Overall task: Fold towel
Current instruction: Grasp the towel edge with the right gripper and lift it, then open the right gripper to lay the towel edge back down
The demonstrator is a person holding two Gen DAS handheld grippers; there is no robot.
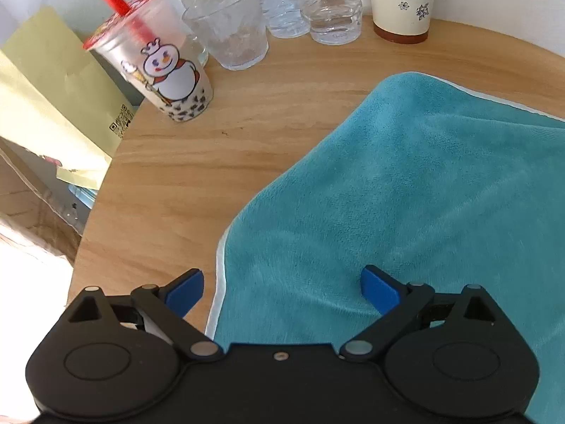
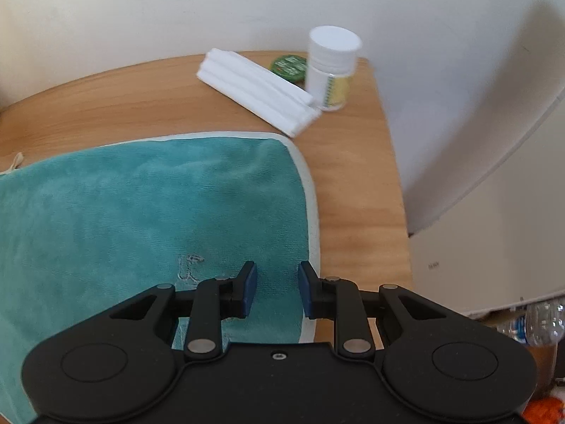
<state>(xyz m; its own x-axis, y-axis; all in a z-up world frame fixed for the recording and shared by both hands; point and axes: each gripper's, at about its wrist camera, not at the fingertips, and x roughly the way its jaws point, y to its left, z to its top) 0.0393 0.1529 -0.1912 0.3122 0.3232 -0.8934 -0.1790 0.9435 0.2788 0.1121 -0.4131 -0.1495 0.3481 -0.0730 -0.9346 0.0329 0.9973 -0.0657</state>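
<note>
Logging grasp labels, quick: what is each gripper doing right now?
Left gripper: open wide, holding nothing, over the towel's edge.
Right gripper: open, narrower gap, holding nothing, above the towel.

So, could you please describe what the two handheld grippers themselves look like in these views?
Both look alike. The left gripper and right gripper have matte black bodies with two rounded lobes, each bearing an embossed circle. Black linkage arms are pinned with silver rivets, a small screw sits at centre, and the fingertips carry blue pads. No cables, sleeves or hands are visible.
</note>
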